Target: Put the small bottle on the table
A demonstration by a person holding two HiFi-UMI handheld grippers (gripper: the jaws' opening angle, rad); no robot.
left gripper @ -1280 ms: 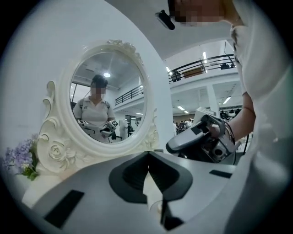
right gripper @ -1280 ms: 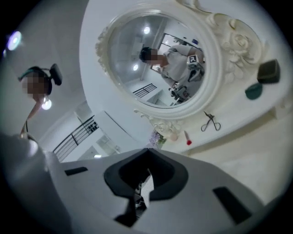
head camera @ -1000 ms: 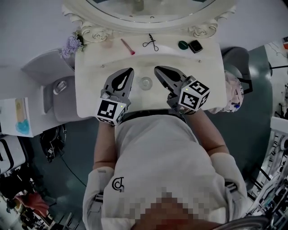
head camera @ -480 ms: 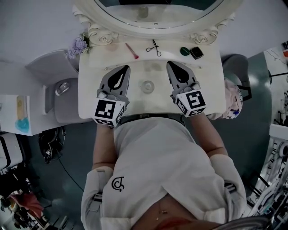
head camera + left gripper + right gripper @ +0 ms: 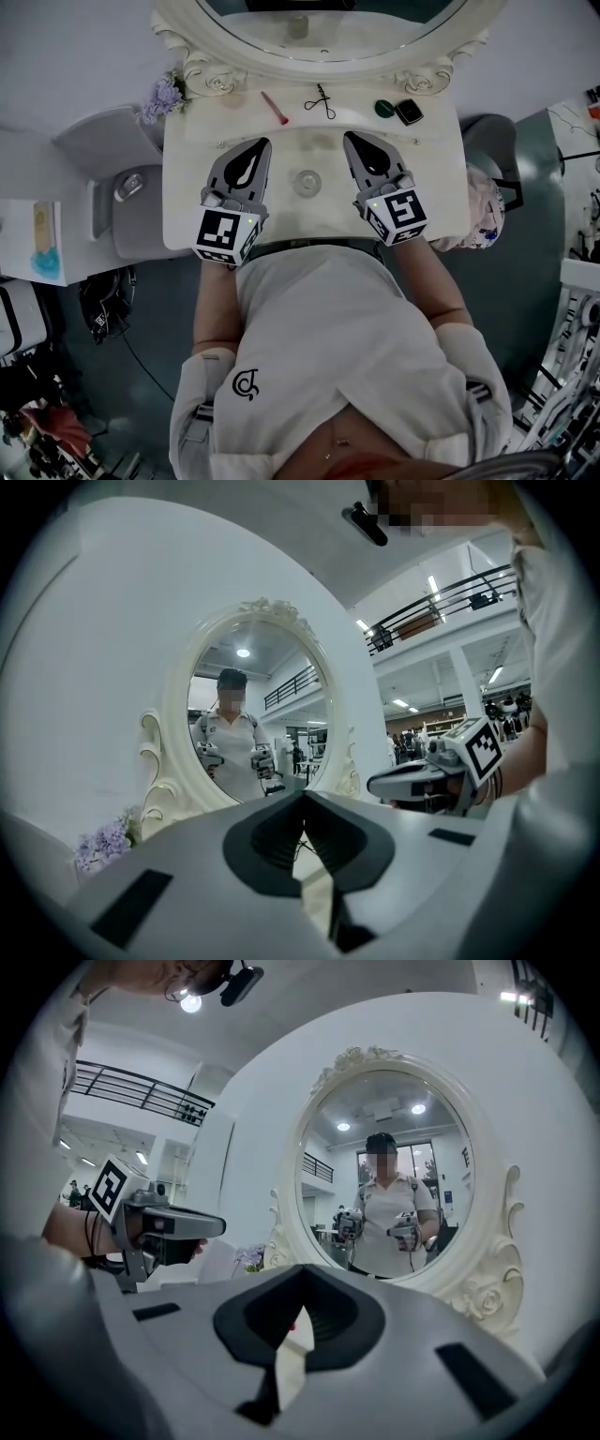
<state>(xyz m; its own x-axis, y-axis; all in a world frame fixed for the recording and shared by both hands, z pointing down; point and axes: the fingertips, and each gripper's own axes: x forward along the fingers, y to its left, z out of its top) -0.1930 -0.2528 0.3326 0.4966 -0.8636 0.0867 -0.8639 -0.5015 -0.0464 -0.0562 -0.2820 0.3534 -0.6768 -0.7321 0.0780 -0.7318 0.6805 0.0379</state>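
While a person in a white shirt (image 5: 328,347) is standing against the near edge of the surface (image 5: 187,220), both hands are holding their tools out level over it, side by side and well apart. The left tool (image 5: 262,143) is pointing toward the back of the surface with its jaws pressed together and nothing between them; in its own view the dark pads (image 5: 274,832) are meeting along a single line. The right tool (image 5: 349,139) is pointing the same way, and its jaws are likewise closing on nothing, its pads (image 5: 325,1321) touching at the tips. Each tool's marker cube is sitting nearest the person, just above the shirt.

The bottle (image 5: 307,181) is standing on the surface between the two tools, touching neither, and from above it is showing as a small clear round.

Farther back, near the rear edge, a pink stick (image 5: 274,107) is lying at a slant, a black curler (image 5: 320,97) is lying just right of it, and a green disc (image 5: 382,106) and a dark square case (image 5: 408,111) are sitting side by side toward the right. Purple flowers (image 5: 164,96) are sticking out at the left rear corner. Behind everything, an oval mirror (image 5: 281,42) in an ornate cream frame is rising from the surface, and in both gripper views it is reflecting the person holding the two tools.
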